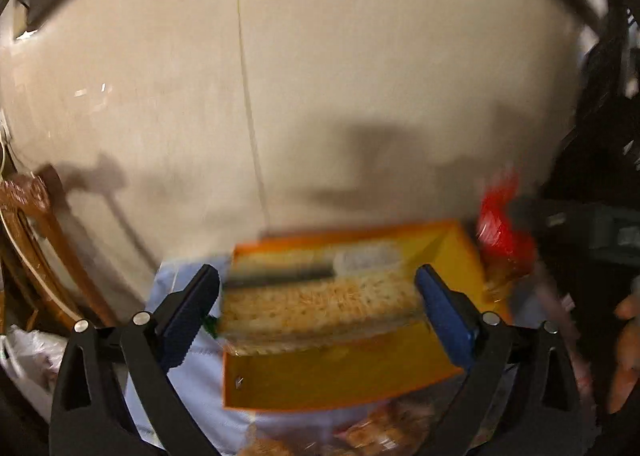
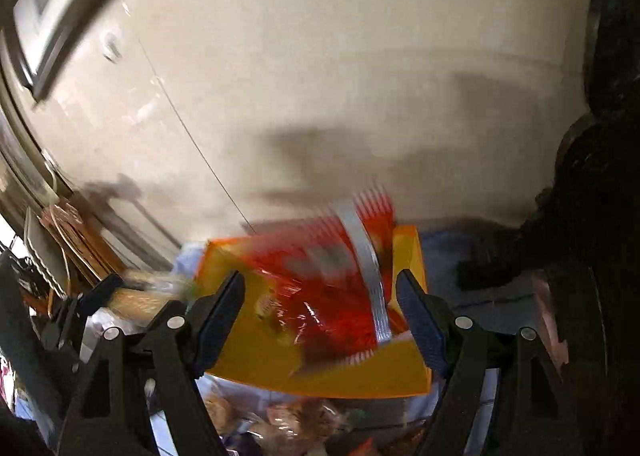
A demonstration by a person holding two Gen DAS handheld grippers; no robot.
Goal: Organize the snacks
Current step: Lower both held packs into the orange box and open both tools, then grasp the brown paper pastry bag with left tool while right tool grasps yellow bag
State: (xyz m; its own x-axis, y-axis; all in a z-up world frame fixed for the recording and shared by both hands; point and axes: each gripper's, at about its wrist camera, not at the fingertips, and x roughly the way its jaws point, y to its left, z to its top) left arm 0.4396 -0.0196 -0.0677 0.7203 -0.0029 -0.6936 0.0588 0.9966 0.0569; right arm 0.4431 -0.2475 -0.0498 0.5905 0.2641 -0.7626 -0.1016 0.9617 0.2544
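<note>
Left wrist view: black gripper arms with blue pads nearest the lens. Left gripper [image 1: 318, 298] is clamped across a clear pack of crackers [image 1: 320, 304], pads pressing both ends, pack held over the orange tray [image 1: 340, 380]. Tray sits on a pale blue cloth [image 1: 192, 384]. Red snack bag [image 1: 502, 232] at the tray's far right corner, blurred. More wrapped snacks [image 1: 384, 432] at the bottom edge. Wooden chair [image 1: 36, 256] far left.

Right wrist view: right gripper [image 2: 320, 314] stands wide with the red snack bag [image 2: 332, 284] between the pads; blur hides whether they press it, cannot tell. Bag hangs over the orange tray [image 2: 360, 376]. Left gripper's cracker pack [image 2: 148, 298] at left.
</note>
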